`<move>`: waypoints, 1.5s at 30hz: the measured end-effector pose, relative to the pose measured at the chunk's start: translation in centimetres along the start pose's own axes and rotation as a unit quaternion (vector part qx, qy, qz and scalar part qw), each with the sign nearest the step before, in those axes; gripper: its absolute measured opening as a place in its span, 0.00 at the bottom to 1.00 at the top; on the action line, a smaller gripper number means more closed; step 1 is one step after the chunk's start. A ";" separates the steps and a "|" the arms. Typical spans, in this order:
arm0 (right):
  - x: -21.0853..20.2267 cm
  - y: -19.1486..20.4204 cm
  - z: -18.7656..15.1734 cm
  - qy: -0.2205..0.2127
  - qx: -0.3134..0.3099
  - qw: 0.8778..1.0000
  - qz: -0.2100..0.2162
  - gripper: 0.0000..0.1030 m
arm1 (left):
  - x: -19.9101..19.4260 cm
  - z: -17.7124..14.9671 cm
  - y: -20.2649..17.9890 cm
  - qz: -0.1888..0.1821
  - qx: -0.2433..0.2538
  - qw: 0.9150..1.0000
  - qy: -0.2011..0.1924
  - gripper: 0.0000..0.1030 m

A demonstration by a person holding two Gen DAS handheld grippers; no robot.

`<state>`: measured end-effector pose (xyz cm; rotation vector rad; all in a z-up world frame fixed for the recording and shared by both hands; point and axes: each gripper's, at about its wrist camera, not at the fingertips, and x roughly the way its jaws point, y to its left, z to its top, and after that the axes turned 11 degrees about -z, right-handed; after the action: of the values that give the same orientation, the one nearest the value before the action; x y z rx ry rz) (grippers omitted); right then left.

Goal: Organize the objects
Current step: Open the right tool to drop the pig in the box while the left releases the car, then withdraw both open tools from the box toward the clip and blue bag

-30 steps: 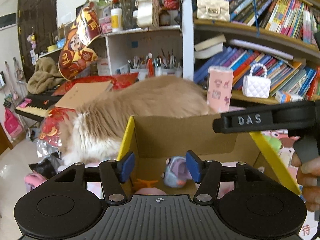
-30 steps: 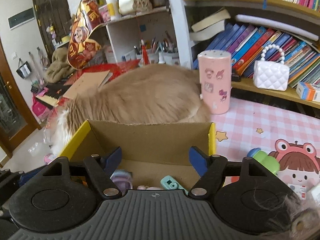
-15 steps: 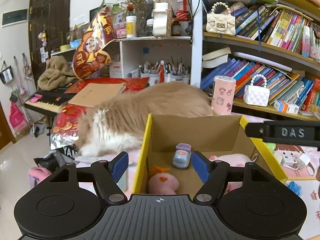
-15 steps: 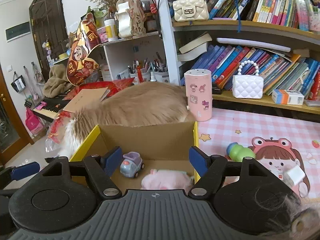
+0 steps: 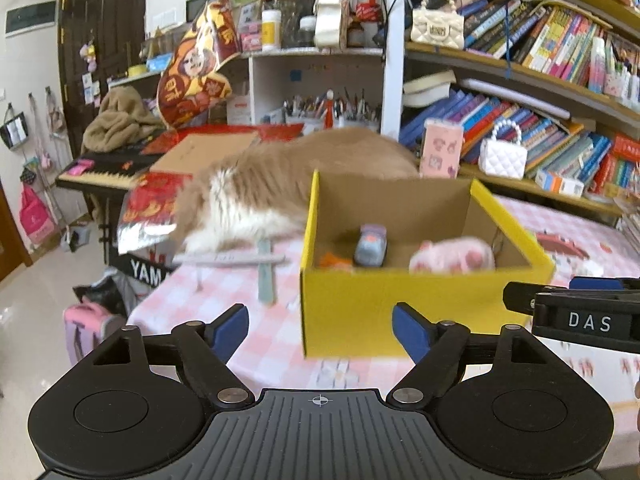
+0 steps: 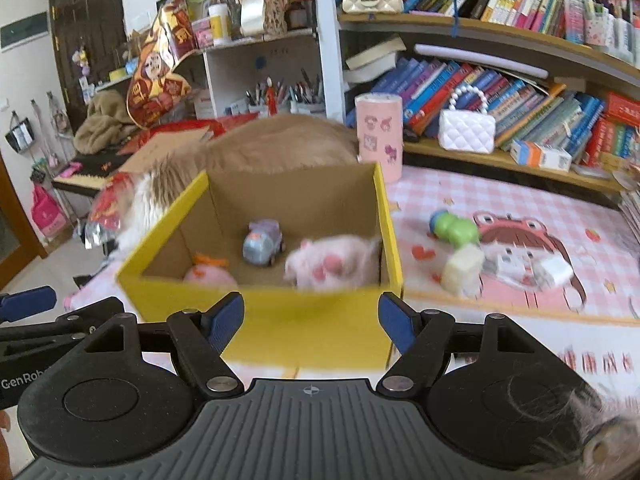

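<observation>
The yellow cardboard box (image 6: 276, 320) sits on the pink checked counter (image 6: 500, 196), near its left edge, with a fluffy cat (image 5: 260, 184) lying just behind it. Inside I see a small grey toy car (image 6: 262, 242), a pink plush pig (image 6: 332, 262) against the right wall and a round pink toy with an orange tuft (image 6: 208, 272) at the front left. My left tool (image 5: 318, 330) has just been opening; its jaws stand spread with nothing between them. My right tool (image 6: 310, 320) is also spread and empty, short of the box's front wall. A green toy (image 6: 454, 228) and white blocks (image 6: 464, 270) lie right of the box.
</observation>
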<state>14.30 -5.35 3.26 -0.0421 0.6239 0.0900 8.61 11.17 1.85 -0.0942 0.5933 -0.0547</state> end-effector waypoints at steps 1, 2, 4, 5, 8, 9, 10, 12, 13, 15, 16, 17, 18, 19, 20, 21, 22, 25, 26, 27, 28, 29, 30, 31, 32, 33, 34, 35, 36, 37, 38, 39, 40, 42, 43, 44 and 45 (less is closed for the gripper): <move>-0.5 0.2 -0.7 0.003 -0.001 1.000 -0.002 0.70 | -0.3 -0.5 0.0 -0.001 0.000 1.000 0.006 0.81; -0.8 0.3 -1.2 0.006 -0.002 1.000 -0.004 0.70 | -0.6 -1.0 0.1 -0.002 0.000 1.000 0.010 0.82; -1.6 0.7 -2.4 0.013 -0.004 1.000 -0.006 0.70 | -1.3 -2.0 0.1 -0.005 0.000 1.000 0.020 0.82; -1.9 0.9 -2.9 0.017 -0.006 1.000 -0.007 0.70 | -1.5 -2.5 0.1 -0.006 0.001 1.000 0.024 0.82; -2.9 1.3 -4.6 0.027 -0.010 1.000 -0.010 0.70 | -2.4 -3.8 0.2 -0.008 0.003 0.999 0.036 0.82; -3.2 1.5 -5.0 0.031 -0.012 0.999 -0.011 0.70 | -2.6 -4.2 0.2 -0.008 0.004 0.999 0.039 0.82; -3.4 1.7 -5.5 0.034 -0.015 0.999 -0.013 0.70 | -2.9 -4.5 0.3 -0.008 0.005 0.999 0.042 0.82; -3.8 2.0 -6.3 0.039 -0.019 0.999 -0.017 0.70 | -3.4 -5.1 0.4 -0.008 0.006 0.999 0.048 0.83; -4.1 2.1 -6.7 0.041 -0.020 0.999 -0.018 0.70 | -3.5 -5.2 0.4 -0.008 0.007 0.999 0.050 0.83; -4.5 2.3 -7.4 0.042 -0.021 0.999 -0.021 0.70 | -3.9 -5.7 0.6 -0.009 0.008 0.998 0.054 0.83; -4.7 2.3 -7.7 0.042 -0.022 0.999 -0.024 0.70 | -4.0 -5.8 0.7 -0.009 0.009 0.998 0.055 0.83; -5.0 2.5 -8.1 0.043 -0.024 0.998 -0.026 0.70 | -4.2 -6.0 0.7 -0.010 0.009 0.998 0.057 0.83; -5.2 2.6 -8.4 0.043 -0.025 0.998 -0.028 0.70 | -4.4 -6.2 0.8 -0.011 0.010 0.998 0.058 0.83; -5.5 2.7 -8.7 0.044 -0.027 0.998 -0.029 0.70 | -4.5 -6.4 0.7 -0.013 0.011 0.998 0.060 0.83; -5.7 2.8 -9.0 0.045 -0.028 0.998 -0.031 0.70 | -4.7 -6.6 0.7 -0.014 0.013 0.998 0.061 0.83; -5.8 2.8 -9.1 0.046 -0.028 0.998 -0.034 0.70 | -4.8 -6.7 0.7 -0.016 0.014 0.998 0.062 0.83; -6.0 2.8 -9.3 0.047 -0.025 0.998 -0.037 0.70 | -4.8 -6.9 0.6 -0.020 0.016 0.998 0.064 0.83; -6.5 2.3 -9.7 0.051 -0.016 0.997 -0.049 0.70 | -4.8 -7.4 0.2 -0.034 0.020 0.997 0.073 0.83; -6.5 2.1 -9.9 0.053 -0.011 0.997 -0.052 0.70 | -4.8 -7.5 0.0 -0.040 0.022 0.996 0.076 0.83; -6.6 1.9 -10.0 0.056 -0.006 0.997 -0.056 0.70 | -4.8 -7.6 -0.1 -0.045 0.024 0.996 0.078 0.83; -6.8 1.5 -10.2 0.060 0.001 0.996 -0.060 0.70 | -4.7 -7.6 -0.4 -0.051 0.026 0.995 0.081 0.83; -6.8 1.2 -10.3 0.063 0.009 0.996 -0.064 0.70 | -4.6 -7.8 -0.5 -0.055 0.028 0.995 0.082 0.83; -6.9 0.9 -10.4 0.065 0.015 0.995 -0.069 0.71 | -4.6 -7.8 -0.7 -0.061 0.030 0.994 0.084 0.83; -7.0 0.6 -10.5 0.068 0.021 0.995 -0.076 0.71 | -4.5 -7.9 -1.0 -0.066 0.032 0.994 0.085 0.83; -7.1 0.3 -10.6 0.071 0.024 0.994 -0.082 0.71 | -4.4 -7.9 -1.3 -0.072 0.034 0.993 0.086 0.83; -7.2 0.0 -10.7 0.073 0.029 0.993 -0.088 0.71 | -4.4 -8.0 -1.6 -0.077 0.038 0.993 0.087 0.83; -7.3 -0.3 -10.8 0.074 0.032 0.992 -0.093 0.71 | -4.3 -8.0 -1.9 -0.082 0.041 0.992 0.087 0.83; -7.4 -0.5 -10.9 0.075 0.036 0.992 -0.098 0.71 | -4.3 -8.0 -2.2 -0.087 0.043 0.991 0.088 0.83; -7.5 -0.8 -10.9 0.075 0.039 0.991 -0.104 0.71 | -4.2 -8.0 -2.5 -0.092 0.046 0.991 0.089 0.83; -7.5 -1.0 -11.0 0.075 0.041 0.990 -0.109 0.71 | -4.1 -8.0 -2.7 -0.096 0.048 0.990 0.090 0.83; -7.5 -1.2 -11.1 0.076 0.043 0.990 -0.114 0.71 | -4.0 -8.0 -3.0 -0.101 0.051 0.989 0.091 0.83; -7.6 -1.5 -11.1 0.076 0.045 0.989 -0.118 0.71 | -3.9 -7.9 -3.3 -0.105 0.054 0.989 0.091 0.83; -7.6 -1.7 -11.1 0.076 0.046 0.988 -0.123 0.71 | -3.7 -7.9 -3.6 -0.109 0.056 0.988 0.091 0.83; -7.7 -2.2 -11.1 0.076 0.048 0.988 -0.129 0.71 | -3.4 -7.7 -4.1 -0.115 0.061 0.987 0.091 0.83; -7.7 -2.5 -11.1 0.075 0.050 0.987 -0.132 0.71 | -3.2 -7.6 -4.4 -0.118 0.062 0.987 0.091 0.83; -7.7 -2.8 -11.0 0.074 0.052 0.987 -0.134 0.71 | -3.0 -7.5 -4.7 -0.122 0.064 0.986 0.090 0.83; -7.7 -3.1 -11.0 0.073 0.054 0.986 -0.138 0.71 | -2.8 -7.4 -5.0 -0.124 0.066 0.986 0.090 0.83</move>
<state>1.99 -9.71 -1.08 -0.0300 0.7626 -0.2158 1.98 5.90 -2.18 -0.0331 0.7549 -0.3474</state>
